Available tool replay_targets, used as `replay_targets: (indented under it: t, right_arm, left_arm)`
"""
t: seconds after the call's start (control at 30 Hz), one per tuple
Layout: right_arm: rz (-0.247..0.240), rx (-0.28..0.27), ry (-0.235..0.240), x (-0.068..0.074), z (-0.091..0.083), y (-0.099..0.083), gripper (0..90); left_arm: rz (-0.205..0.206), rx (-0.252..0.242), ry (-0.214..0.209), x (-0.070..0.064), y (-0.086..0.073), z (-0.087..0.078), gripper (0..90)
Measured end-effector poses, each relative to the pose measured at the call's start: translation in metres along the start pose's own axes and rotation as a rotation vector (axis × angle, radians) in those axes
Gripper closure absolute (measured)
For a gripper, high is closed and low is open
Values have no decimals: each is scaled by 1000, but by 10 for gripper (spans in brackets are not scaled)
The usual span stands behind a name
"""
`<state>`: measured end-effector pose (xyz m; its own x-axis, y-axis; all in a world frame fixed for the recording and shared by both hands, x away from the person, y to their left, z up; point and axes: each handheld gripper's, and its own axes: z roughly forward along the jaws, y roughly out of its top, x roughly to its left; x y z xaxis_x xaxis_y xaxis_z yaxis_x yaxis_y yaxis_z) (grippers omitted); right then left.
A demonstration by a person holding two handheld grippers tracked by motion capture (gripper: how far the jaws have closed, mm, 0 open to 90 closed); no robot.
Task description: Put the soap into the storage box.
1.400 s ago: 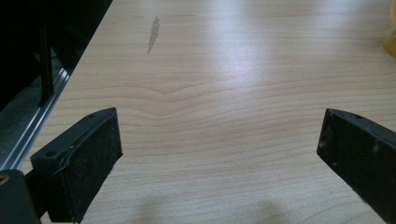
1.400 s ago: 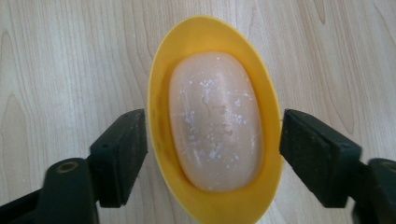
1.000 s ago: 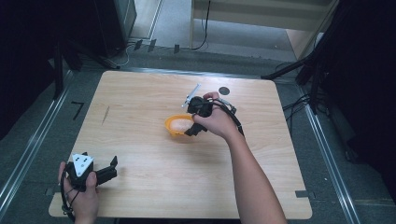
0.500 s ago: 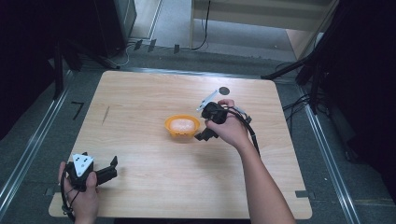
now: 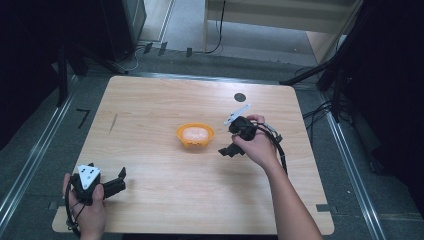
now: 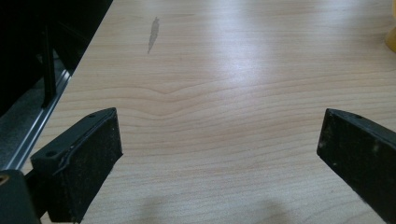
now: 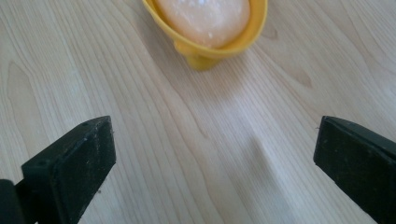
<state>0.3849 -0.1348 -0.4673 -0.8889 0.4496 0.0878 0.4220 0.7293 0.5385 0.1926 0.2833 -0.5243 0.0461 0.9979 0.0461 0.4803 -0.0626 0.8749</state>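
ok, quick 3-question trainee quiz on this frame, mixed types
1. True or false: the right gripper is shut on the bowl.
2. What state are the left gripper's jaws in?
3. The pale lump lies: A) on the bare table B) in the bowl C) between the left gripper's jaws.

Key
1. False: it is open, apart from the bowl, with bare wood between its jaws.
2. Open, with bare wood between them.
3. B

Filled orange bowl [image 5: 195,135] mid-table, upright
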Motion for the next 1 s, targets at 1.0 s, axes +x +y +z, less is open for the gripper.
replay_targets:
  t: [1.0]
  right_arm:
    - [132, -141, -74, 15, -20, -90, 0]
  left_arm:
    - [1, -1, -1, 0, 0, 0, 2]
